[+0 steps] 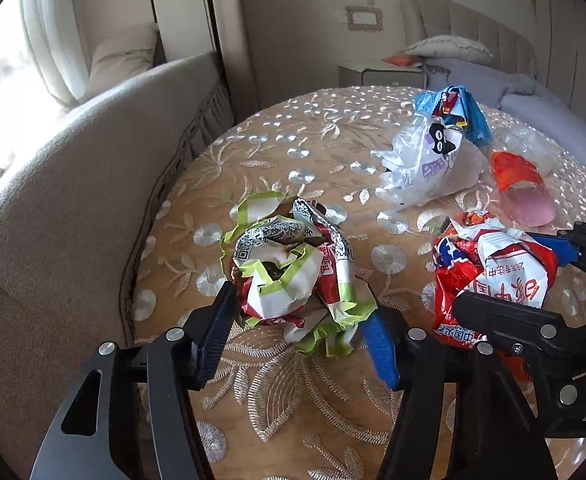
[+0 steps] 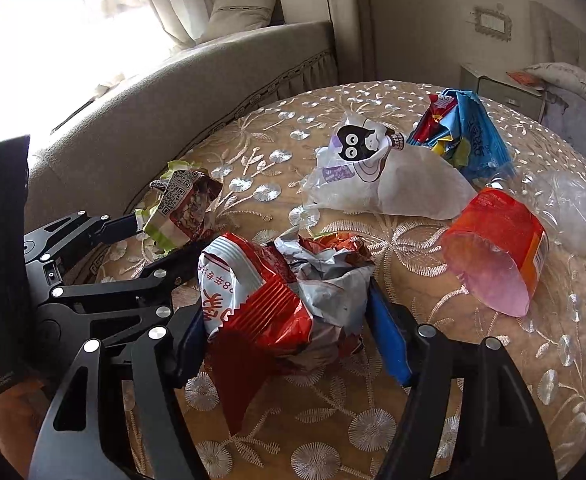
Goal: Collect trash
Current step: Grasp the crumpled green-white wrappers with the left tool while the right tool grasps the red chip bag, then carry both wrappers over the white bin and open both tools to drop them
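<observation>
Left claw point(image 1: 301, 320) pinching crumpled green-edged wrapper point(image 1: 289, 268); right claw point(image 2: 285, 320) pinching crushed red-and-silver packet point(image 2: 277, 292).

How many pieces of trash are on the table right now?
6: green-edged wrapper between the left tongs; red bag between the right tongs; white cat bag, blue bag, orange wrapper, clear plastic farther back.

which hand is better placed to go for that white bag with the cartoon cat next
Right. The white cat bag lies just beyond the red wrapper in the right gripper; the left gripper sits farther over.
</observation>
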The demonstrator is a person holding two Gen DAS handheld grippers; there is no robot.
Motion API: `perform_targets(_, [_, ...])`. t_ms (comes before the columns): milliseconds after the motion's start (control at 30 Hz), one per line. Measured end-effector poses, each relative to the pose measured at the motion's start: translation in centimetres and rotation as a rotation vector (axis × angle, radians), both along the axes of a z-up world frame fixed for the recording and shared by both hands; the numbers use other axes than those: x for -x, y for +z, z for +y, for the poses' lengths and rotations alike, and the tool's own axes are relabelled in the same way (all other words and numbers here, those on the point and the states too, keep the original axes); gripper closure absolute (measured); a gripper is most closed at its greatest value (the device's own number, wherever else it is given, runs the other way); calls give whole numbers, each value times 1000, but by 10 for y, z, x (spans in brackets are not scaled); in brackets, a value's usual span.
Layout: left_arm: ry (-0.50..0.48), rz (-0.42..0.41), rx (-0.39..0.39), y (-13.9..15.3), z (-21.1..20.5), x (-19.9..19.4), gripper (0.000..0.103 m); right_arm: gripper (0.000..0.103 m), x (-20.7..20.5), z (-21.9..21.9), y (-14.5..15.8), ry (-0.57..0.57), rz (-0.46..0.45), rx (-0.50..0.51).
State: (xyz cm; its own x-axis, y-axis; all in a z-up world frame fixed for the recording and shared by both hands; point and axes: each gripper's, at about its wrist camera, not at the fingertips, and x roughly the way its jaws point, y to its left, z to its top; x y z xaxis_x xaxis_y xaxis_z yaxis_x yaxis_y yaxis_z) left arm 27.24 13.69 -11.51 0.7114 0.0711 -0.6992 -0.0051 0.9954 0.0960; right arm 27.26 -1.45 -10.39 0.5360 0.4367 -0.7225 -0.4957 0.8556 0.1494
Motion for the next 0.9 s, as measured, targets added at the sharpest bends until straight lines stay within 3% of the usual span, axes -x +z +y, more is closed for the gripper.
perform_targets(300, [23,-133,-6,35,-16,55,43,32,72,-25,38,15,-217,68])
perform_targets(900, [-121,-290,-2,87,-112,155,43,32,175,-109,87,-125,-376,58])
